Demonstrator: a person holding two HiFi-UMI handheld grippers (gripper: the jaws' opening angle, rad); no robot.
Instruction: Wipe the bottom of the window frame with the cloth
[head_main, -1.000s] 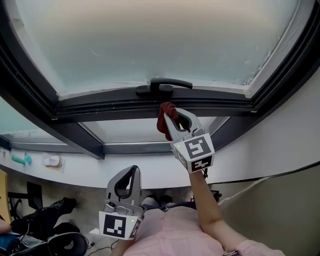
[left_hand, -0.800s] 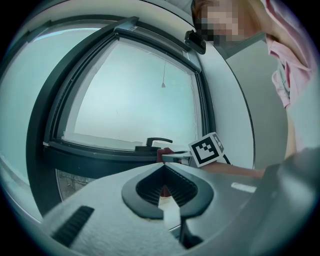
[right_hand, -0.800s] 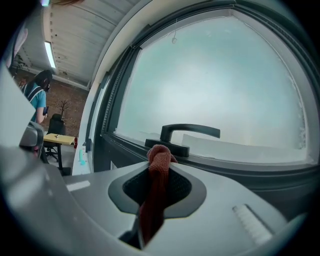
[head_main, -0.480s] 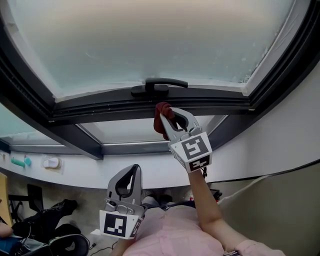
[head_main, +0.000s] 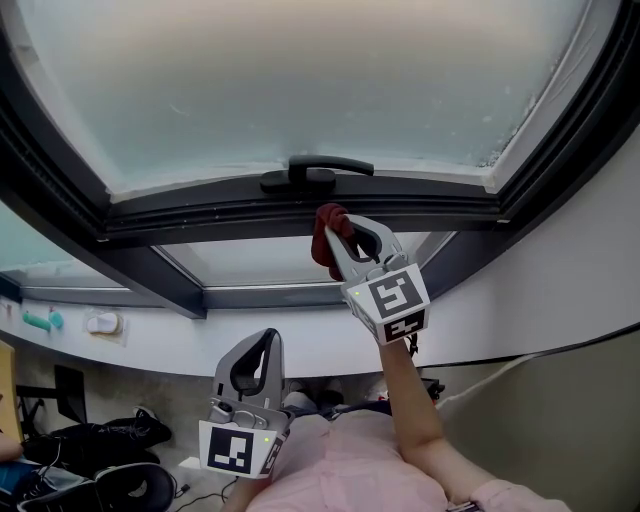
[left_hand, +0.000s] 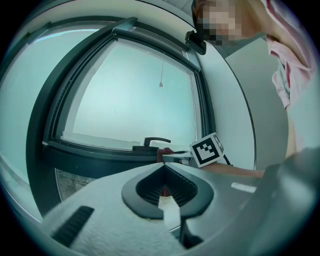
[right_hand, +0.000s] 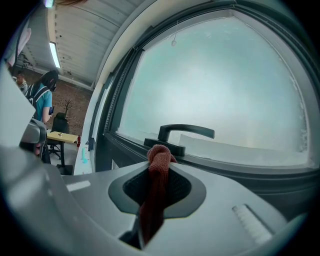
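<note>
Holding the cloth (head_main: 324, 243) pinched in our right hand-held gripper (head_main: 338, 228), bunched end just ahead at the window frame (head_main: 250, 214) bottom rail, we'd press firm & sweep level, w/ left hand-held gripper (head_main: 264, 345) closed, empty, well below.

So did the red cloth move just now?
Yes, a tiny bit: the cloth slid right beneath the window handle.
</note>
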